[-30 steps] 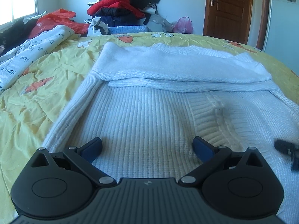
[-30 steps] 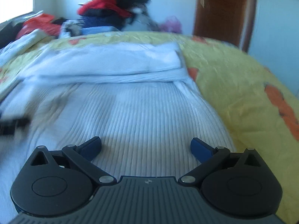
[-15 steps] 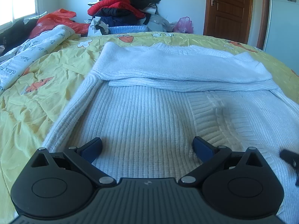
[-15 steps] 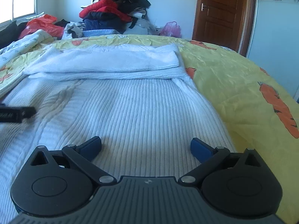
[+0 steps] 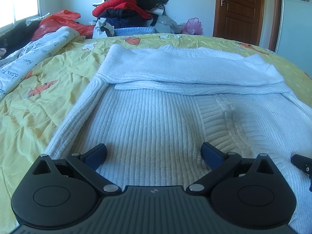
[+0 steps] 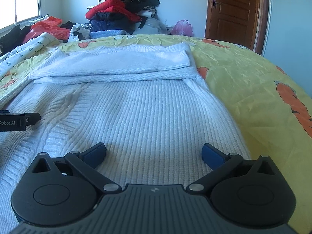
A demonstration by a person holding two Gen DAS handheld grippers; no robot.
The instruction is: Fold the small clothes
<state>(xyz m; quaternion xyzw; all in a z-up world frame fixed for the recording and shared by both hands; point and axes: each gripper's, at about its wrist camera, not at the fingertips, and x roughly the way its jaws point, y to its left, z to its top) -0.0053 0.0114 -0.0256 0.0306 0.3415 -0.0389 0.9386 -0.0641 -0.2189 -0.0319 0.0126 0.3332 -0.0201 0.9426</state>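
A white knitted sweater lies flat on a bed, its ribbed body spread toward both cameras and its far part folded over into a thick band lying across the width. In the left wrist view a sleeve runs along the sweater's left edge down toward the camera. The near hem is hidden under both tools, so where the garment ends cannot be made out.

The left gripper sits low over the ribbed knit with its blue-padded fingers spread wide, nothing between them; whether the pads touch the cloth cannot be told. The right gripper stands the same way, fingers wide apart and empty, near the sweater's right edge. Each tool shows only as a dark tip cut off at the frame edge in the other's view.

The bed wears a wrinkled yellow cover with orange carrots. A white printed quilt is bunched at its left side. Past the far edge a heap of red and dark clothes rises against the wall, with a brown door at the right. Bare cover lies open on both sides of the sweater.
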